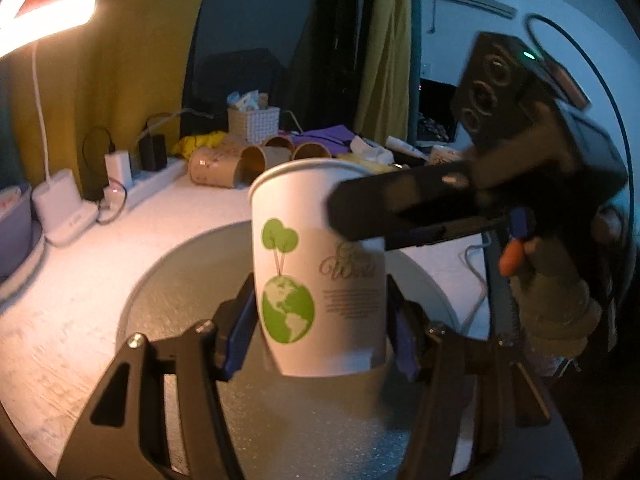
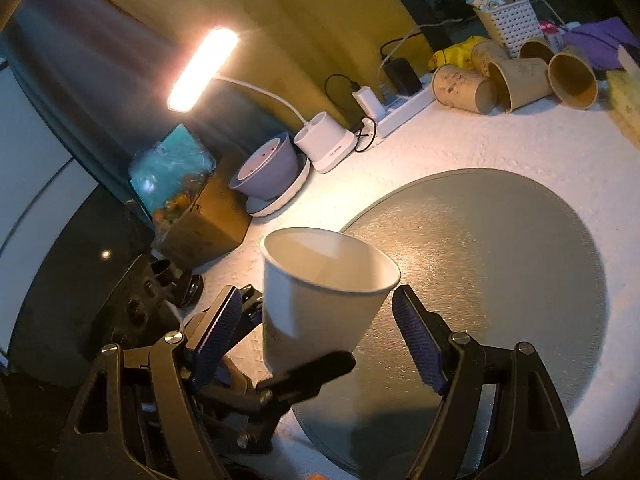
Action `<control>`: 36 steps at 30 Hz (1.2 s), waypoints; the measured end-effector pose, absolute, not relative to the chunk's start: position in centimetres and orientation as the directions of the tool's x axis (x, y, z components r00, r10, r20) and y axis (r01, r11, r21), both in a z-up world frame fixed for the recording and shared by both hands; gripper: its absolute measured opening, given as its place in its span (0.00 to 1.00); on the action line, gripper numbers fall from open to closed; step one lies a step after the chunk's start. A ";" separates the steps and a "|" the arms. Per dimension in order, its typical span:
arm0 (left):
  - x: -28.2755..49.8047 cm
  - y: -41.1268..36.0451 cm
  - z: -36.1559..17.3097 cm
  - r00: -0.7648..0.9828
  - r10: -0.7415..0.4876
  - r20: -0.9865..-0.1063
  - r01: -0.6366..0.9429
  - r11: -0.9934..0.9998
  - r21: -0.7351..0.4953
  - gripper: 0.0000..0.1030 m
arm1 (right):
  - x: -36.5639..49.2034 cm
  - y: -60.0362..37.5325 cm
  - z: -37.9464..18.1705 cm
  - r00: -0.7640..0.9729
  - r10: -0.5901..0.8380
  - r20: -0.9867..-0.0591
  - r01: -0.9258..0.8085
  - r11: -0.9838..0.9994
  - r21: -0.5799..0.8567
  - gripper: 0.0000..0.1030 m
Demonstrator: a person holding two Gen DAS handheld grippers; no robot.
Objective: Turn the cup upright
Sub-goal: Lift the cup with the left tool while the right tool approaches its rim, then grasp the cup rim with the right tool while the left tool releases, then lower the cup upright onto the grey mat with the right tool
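A white paper cup (image 1: 320,272) with a green tree and globe print stands mouth up over the round grey mat (image 1: 180,280). My left gripper (image 1: 320,332) is shut on the cup's lower part, blue pads against both sides. My right gripper (image 2: 320,336) is open; its fingers straddle the cup (image 2: 320,292) near the rim without touching it. In the left wrist view the right gripper's black finger (image 1: 400,204) crosses in front of the cup's upper right. The left gripper's finger (image 2: 308,372) shows under the cup in the right wrist view.
Several brown paper cups (image 1: 240,164) lie on their sides at the back of the white table, by a white basket (image 1: 252,122) and a power strip (image 1: 152,184). A lit desk lamp (image 2: 204,68), a purple bowl (image 2: 268,168) and a box (image 2: 200,224) stand at the left.
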State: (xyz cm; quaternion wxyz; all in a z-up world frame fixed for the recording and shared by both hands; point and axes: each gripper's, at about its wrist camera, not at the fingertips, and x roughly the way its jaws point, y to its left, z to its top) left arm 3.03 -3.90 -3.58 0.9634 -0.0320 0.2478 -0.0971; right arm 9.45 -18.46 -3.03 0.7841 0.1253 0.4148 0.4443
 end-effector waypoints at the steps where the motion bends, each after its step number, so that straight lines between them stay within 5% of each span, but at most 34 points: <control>1: 3.0 -4.1 -3.5 0.860 -0.201 -0.469 0.176 0.979 -0.098 0.58 | 9.6 -18.4 -3.2 0.254 0.806 -0.535 -0.586 0.568 0.578 0.78; 20: 2.7 -4.8 -3.8 0.854 -0.168 -0.493 0.149 0.986 -0.077 0.61 | 11.4 -17.5 -4.0 0.229 0.813 -0.536 -0.568 0.559 0.604 0.69; 22: 2.7 -4.8 -3.9 0.852 -0.164 -0.496 0.143 0.986 -0.081 0.70 | 11.5 -17.3 -3.8 0.246 0.802 -0.544 -0.572 0.573 0.587 0.69; 36: 3.8 -1.0 -4.7 0.831 -0.131 -0.541 0.001 0.972 -0.235 0.76 | 12.8 -16.1 -2.5 0.605 0.579 -0.547 -0.585 0.789 0.188 0.69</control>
